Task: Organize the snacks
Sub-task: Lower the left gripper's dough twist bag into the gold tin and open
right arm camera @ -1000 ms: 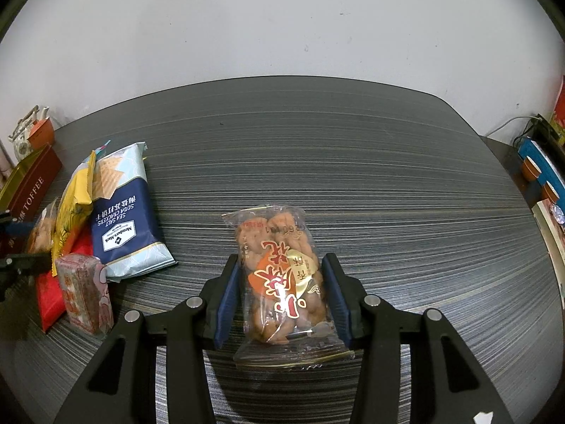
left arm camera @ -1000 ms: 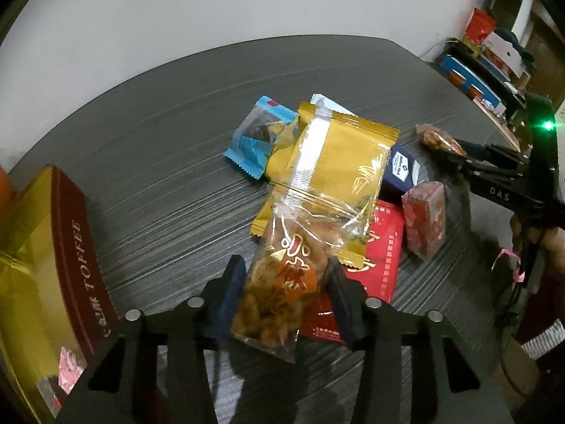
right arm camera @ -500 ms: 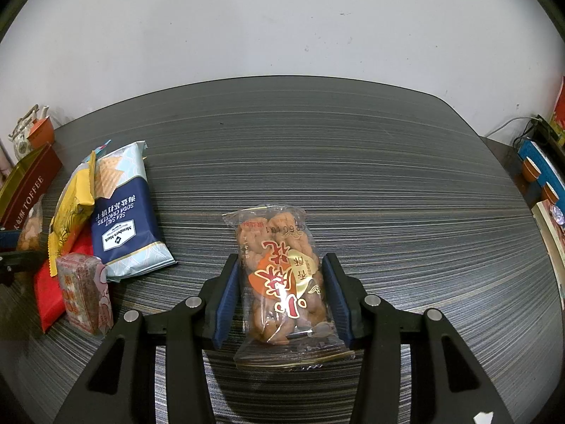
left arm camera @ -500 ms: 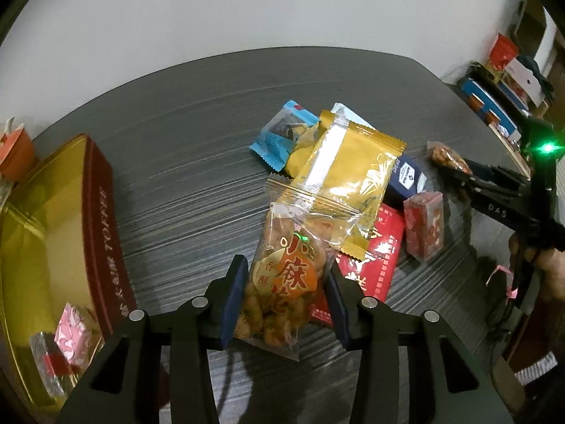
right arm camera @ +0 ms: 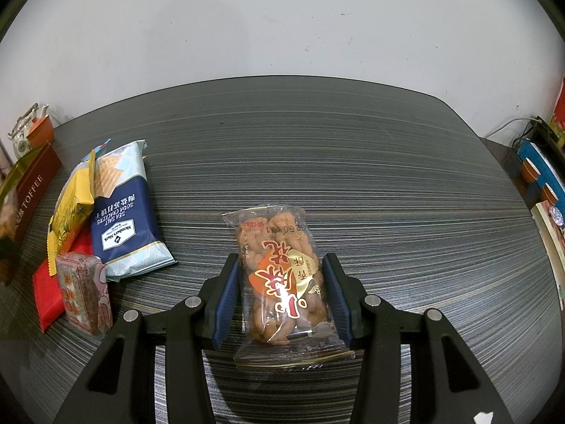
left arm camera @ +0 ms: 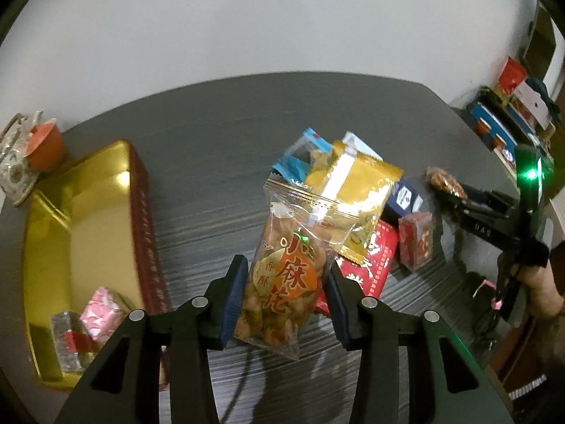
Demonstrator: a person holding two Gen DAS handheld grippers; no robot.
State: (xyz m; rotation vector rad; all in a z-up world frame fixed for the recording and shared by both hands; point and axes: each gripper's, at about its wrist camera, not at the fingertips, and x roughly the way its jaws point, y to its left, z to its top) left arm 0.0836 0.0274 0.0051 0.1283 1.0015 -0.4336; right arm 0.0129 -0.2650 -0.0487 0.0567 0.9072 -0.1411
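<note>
Left gripper [left arm camera: 284, 304] pinches a clear snack bag [left arm camera: 287, 279] above the bench [left arm camera: 212, 162]; right gripper [right arm camera: 279, 296] pinches a matching bag [right arm camera: 282, 279].

Two clear twist-snack packs: one [left arm camera: 282, 282] in the left view, another [right arm camera: 282, 279] in the right. One gold toffee tin [left arm camera: 84, 212], two wrapped sweets [left arm camera: 102, 307] inside. One cracker pack [right arm camera: 122, 212], one yellow packet [left arm camera: 353, 198], one blue packet [left arm camera: 300, 159].
</note>
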